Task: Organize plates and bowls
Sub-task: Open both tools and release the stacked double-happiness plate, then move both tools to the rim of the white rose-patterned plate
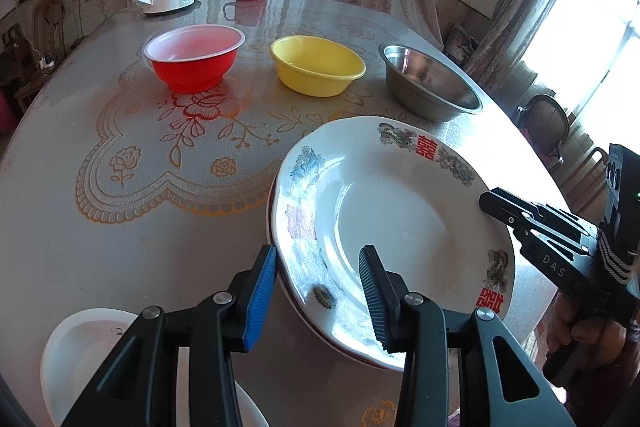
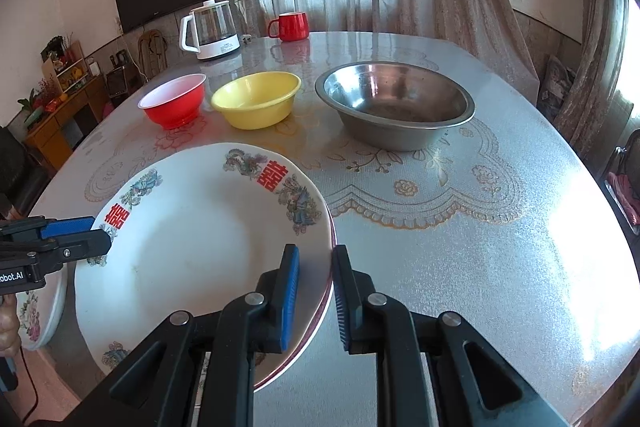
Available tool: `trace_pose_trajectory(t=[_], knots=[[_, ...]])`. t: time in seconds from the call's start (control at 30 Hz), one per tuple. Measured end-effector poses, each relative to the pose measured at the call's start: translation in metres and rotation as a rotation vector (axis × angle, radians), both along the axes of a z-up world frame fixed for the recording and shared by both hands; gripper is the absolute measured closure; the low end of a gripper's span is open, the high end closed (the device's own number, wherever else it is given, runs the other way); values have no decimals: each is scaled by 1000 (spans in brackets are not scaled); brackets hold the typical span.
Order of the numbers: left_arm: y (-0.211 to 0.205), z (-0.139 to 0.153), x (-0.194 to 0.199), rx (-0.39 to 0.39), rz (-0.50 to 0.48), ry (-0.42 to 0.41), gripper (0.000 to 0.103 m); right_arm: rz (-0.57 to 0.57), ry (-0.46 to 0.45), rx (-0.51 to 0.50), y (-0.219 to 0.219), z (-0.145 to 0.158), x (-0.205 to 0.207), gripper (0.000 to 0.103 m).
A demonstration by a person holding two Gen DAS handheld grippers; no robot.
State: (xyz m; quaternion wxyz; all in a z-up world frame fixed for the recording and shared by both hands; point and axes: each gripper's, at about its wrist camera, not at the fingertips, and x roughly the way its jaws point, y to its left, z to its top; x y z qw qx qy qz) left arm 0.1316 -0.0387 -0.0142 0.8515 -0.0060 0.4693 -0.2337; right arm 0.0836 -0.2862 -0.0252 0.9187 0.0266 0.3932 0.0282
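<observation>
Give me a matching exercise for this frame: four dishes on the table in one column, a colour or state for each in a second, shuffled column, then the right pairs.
Things:
1. Plastic bowl nearest the kettle
2. Middle bowl
3. Metal bowl
4. Decorated plate

Descriptions:
A. Yellow
B. Rim between the fingers of both grippers
C. Red outside, white inside
D. Bare steel, nothing inside

Pairs: 1-C, 2-A, 3-D, 4-B
</observation>
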Motion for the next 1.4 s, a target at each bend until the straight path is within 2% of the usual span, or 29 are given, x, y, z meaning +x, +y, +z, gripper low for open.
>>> trace_pose_trajectory(t=[0.27,0.53,0.63,0.73,1.07,1.4], knots=[[4,1,-5,20,38,-21,61,-22,2,18,-1,1,-1,87],[10,4,-12,33,77,-39,58,-46,-40,34,-2,12,-11,85],[18,10,-14,8,115,-48,58,-43,-61,49,1,19,-17,82],[23,15,-18,46,151,-91,57,-27,-89,46,9,27,-22,82],[49,19,-28,54,221,-116,57,114,-117,74,51,36,-31,78],[80,19,-37,30,276,-121,57,349,-94,175,105,37,-42,78]])
